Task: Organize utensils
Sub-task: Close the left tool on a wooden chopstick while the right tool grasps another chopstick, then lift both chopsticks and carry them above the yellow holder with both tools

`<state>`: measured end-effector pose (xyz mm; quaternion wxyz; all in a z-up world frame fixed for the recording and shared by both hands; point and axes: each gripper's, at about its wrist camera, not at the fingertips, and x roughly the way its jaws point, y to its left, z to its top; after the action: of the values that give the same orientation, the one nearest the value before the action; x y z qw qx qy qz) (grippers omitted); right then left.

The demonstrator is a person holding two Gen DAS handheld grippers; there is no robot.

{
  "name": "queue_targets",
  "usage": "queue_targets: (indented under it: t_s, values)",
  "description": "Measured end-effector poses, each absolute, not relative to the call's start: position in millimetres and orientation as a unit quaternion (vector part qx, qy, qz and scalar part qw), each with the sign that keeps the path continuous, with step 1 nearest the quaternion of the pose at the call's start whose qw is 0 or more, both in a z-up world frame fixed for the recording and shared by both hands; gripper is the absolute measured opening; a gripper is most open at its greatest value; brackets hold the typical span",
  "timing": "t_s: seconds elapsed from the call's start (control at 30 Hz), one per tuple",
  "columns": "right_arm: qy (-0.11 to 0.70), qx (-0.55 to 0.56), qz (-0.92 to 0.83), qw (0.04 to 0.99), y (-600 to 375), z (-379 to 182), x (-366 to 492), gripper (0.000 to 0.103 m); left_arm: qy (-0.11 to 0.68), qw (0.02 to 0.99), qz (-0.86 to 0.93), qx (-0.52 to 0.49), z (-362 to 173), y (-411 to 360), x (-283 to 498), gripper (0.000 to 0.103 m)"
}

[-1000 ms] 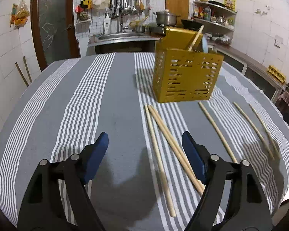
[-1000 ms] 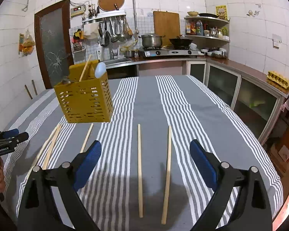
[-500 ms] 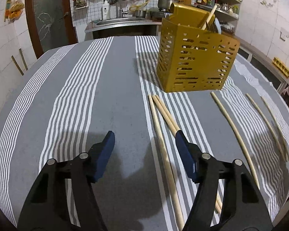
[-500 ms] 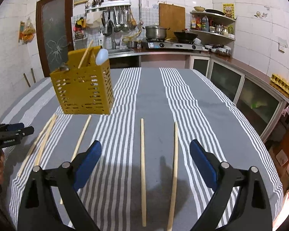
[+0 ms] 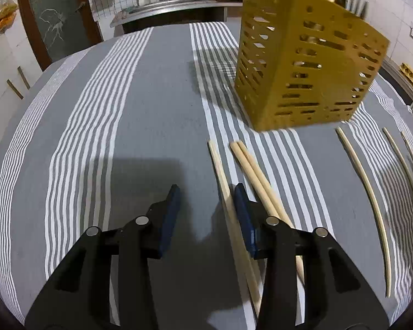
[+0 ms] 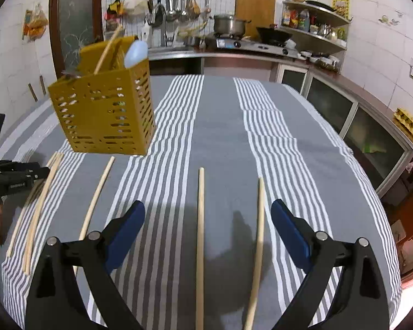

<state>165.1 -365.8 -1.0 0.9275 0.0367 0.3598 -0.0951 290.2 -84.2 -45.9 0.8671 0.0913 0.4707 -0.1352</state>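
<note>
Trouble brews: our left tongs [image 5: 206,195] are closing, one chopstick [image 5: 220,170] at their one o'clock edge; it could roll away. Right tongs [image 6: 208,211] gape wide.

Left gripper [image 5: 205,196] jaws closing (empty), right gripper [image 6: 208,214] wide.

place: home kitchen | evidence: gas stove [image 6: 257,44], hanging ladles [image 6: 176,0], tiled walls [image 6: 371,35]

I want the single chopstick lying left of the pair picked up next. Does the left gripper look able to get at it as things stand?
Probably yes. The left gripper hangs just left of that chopstick, its closing jaws empty. Nothing lies over the stick; the pair lies apart on its right.
</note>
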Motion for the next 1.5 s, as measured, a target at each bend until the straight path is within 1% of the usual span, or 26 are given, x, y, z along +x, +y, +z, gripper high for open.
queue_targets:
  t_s: [0.1,0.13,0.17,0.2,0.23,0.27,0.3,0.33,0.43,0.5,0.53,0.57,0.6,0.67,0.7,0.8,0.83,0.87,0.9,1.1,1.27,1.5]
  values:
    - [0.384,0.029,-0.098,0.918,-369.1,-8.6,190.1,0.091,0.473,0.864,-0.135,0.103,-45.4,-91.1,298.9,0.040]
    - [0.395,0.028,-0.103,0.912,-371.4,-13.4,199.9,0.090,0.473,0.864,-0.134,0.107,-44.9,-92.8,300.8,0.040]
    - [0.404,0.028,-0.106,0.908,-373.6,-17.4,206.4,0.087,0.472,0.864,-0.132,0.111,-45.3,-95.0,302.0,0.040]
    - [0.414,0.029,-0.109,0.903,-375.8,-21.8,213.5,0.082,0.473,0.864,-0.130,0.113,-45.4,-96.6,302.7,0.040]
    - [0.428,0.030,-0.108,0.897,-377.8,-27.0,222.2,0.072,0.474,0.864,-0.128,0.111,-44.8,-97.6,303.6,0.040]
    - [0.435,0.031,-0.105,0.894,-377.7,-29.9,228.1,0.065,0.474,0.864,-0.128,0.110,-44.7,-98.0,304.6,0.039]
    - [0.444,0.035,-0.103,0.889,-378.9,-33.8,233.5,0.060,0.474,0.864,-0.128,0.110,-44.6,-98.9,304.1,0.038]
    - [0.455,0.039,-0.099,0.884,-379.3,-37.9,238.9,0.049,0.474,0.864,-0.129,0.112,-44.2,-99.8,304.0,0.037]
    - [0.464,0.026,-0.088,0.881,-372.6,-39.9,245.4,0.040,0.471,0.864,-0.131,0.118,-43.8,-102.1,305.0,0.034]
    - [0.467,0.022,-0.084,0.880,-368.9,-39.9,249.4,0.035,0.469,0.866,-0.132,0.111,-43.8,-102.8,305.1,0.025]
    - [0.467,0.021,-0.083,0.880,-367.9,-39.9,250.1,0.031,0.468,0.867,-0.132,0.107,-43.9,-102.0,307.0,0.020]
    - [0.469,0.014,-0.083,0.879,-364.9,-40.2,251.4,0.026,0.468,0.868,-0.130,0.104,-43.8,-101.8,308.9,0.012]
    - [0.468,0.010,-0.083,0.880,-362.3,-39.8,251.5,0.021,0.469,0.868,-0.130,0.100,-44.0,-101.8,310.1,0.008]
    - [0.468,0.010,-0.081,0.880,-359.1,-40.9,253.3,0.010,0.473,0.866,-0.132,0.092,-44.2,-101.2,311.6,0.008]
    - [0.469,0.017,-0.078,0.880,-359.2,-40.8,253.4,0.007,0.475,0.865,-0.133,0.091,-44.2,-100.9,314.1,0.008]
    - [0.470,0.029,-0.074,0.879,-365.7,-37.2,252.7,0.006,0.478,0.864,-0.137,0.081,-42.4,-97.3,315.6,0.008]
    - [0.469,0.033,-0.071,0.880,-367.3,-35.4,252.3,0.006,0.477,0.864,-0.141,0.081,-41.0,-96.5,315.8,0.007]
    - [0.466,0.040,-0.066,0.882,-368.9,-33.3,250.7,0.006,0.474,0.865,-0.142,0.082,-39.4,-96.3,314.3,0.004]
    - [0.462,0.046,-0.062,0.884,-371.3,-31.2,251.2,0.006,0.469,0.867,-0.144,0.083,-36.8,-96.0,312.5,0.004]
    - [0.413,0.063,-0.050,0.907,-373.9,0.6,233.0,0.006,0.430,0.886,-0.153,0.081,-9.1,-92.8,295.9,0.004]
    - [0.357,0.073,-0.033,0.931,-371.0,32.9,208.6,0.006,0.405,0.897,-0.166,0.062,14.4,-85.6,284.9,0.004]
    - [0.303,0.064,-0.022,0.950,-362.1,64.8,183.6,0.006,0.372,0.912,-0.169,0.046,42.8,-76.7,268.1,0.004]
